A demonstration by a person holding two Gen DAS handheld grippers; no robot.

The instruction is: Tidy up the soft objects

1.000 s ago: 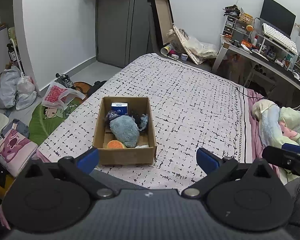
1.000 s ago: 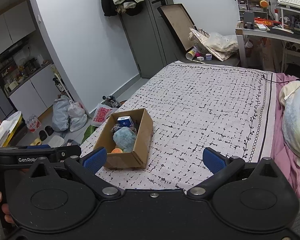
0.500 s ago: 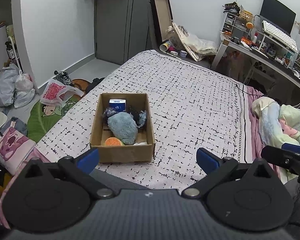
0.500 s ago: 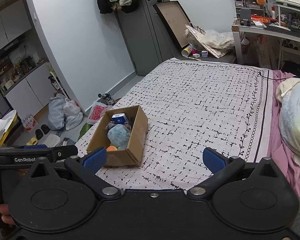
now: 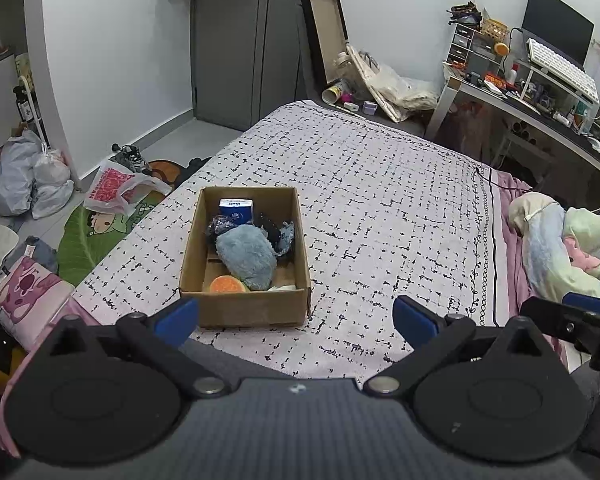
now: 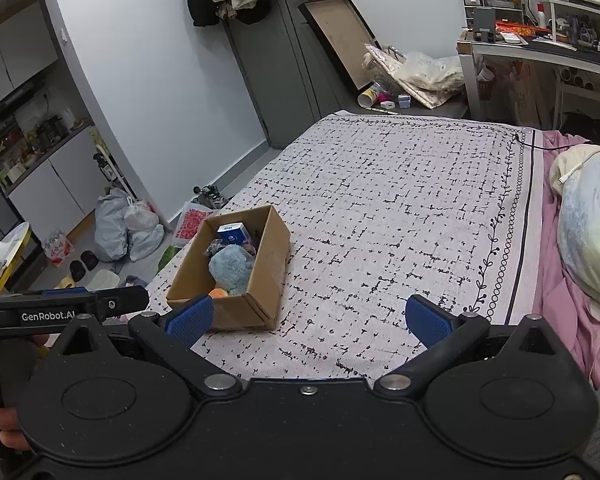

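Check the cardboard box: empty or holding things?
Holding things: the cardboard box contains a blue plush, an orange ball and a tissue pack.

- Both views have eased closer to the cardboard box (image 5: 245,264), which now sits lower, nearer the left gripper (image 5: 295,316)
- Right gripper (image 6: 306,320) has also tipped downward over the bed (image 6: 400,216)

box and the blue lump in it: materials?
Box: brown corrugated cardboard by the look, matte, with raw cut edges and folded corners. Blue lump: seems plush fabric, fuzzy nap, no shine; the filling can't be seen.
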